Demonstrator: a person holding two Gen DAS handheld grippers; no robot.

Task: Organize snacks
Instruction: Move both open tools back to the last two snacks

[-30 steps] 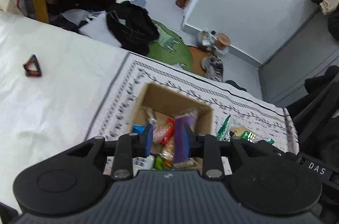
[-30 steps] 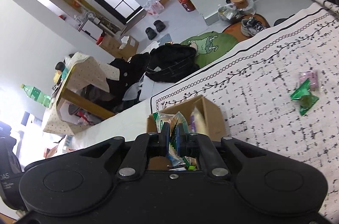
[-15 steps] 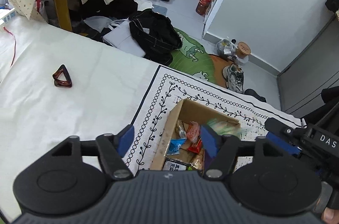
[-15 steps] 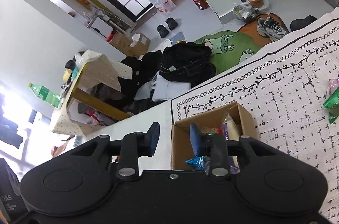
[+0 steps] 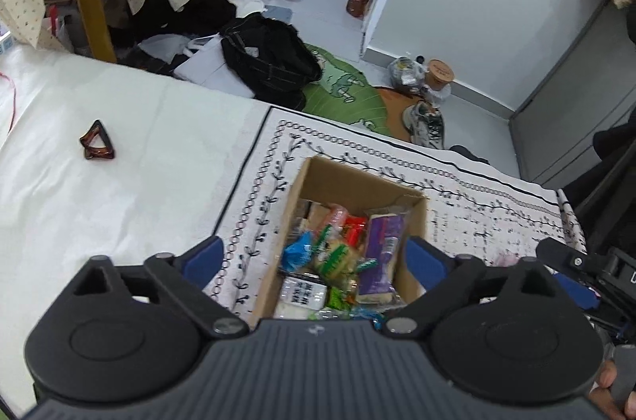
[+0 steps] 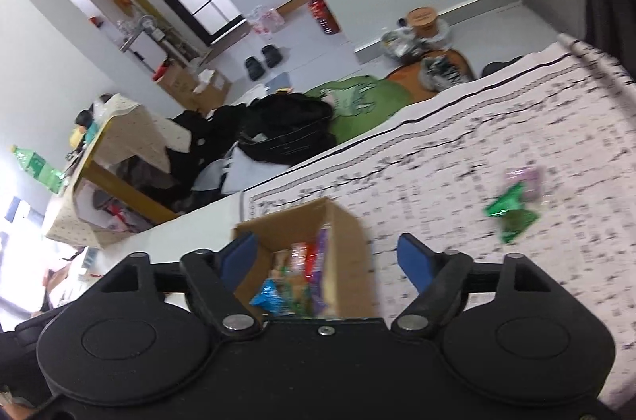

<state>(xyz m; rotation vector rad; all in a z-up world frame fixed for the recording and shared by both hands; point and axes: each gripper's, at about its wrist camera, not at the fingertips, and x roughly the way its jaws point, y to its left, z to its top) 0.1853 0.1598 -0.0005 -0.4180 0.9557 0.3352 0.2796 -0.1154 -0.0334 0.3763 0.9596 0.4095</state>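
Both tongs, left [image 5: 314, 261] and right [image 6: 328, 255], gape empty above the filled cardboard box [image 5: 413, 211]. Next move, I judge: fetch the green packet [image 6: 510, 213] at the frame's right.

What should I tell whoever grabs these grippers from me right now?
Left gripper: open, empty, above the box.
Right gripper: open, empty, also over the box.
Box: on the patterned cloth, holding many snacks, including a purple pack and a blue pack.
Done: most snacks are in the box.
Left: the green packet and the pink packet beside it lie loose on the cloth to the right of the box; the view is blurred, so look for others.
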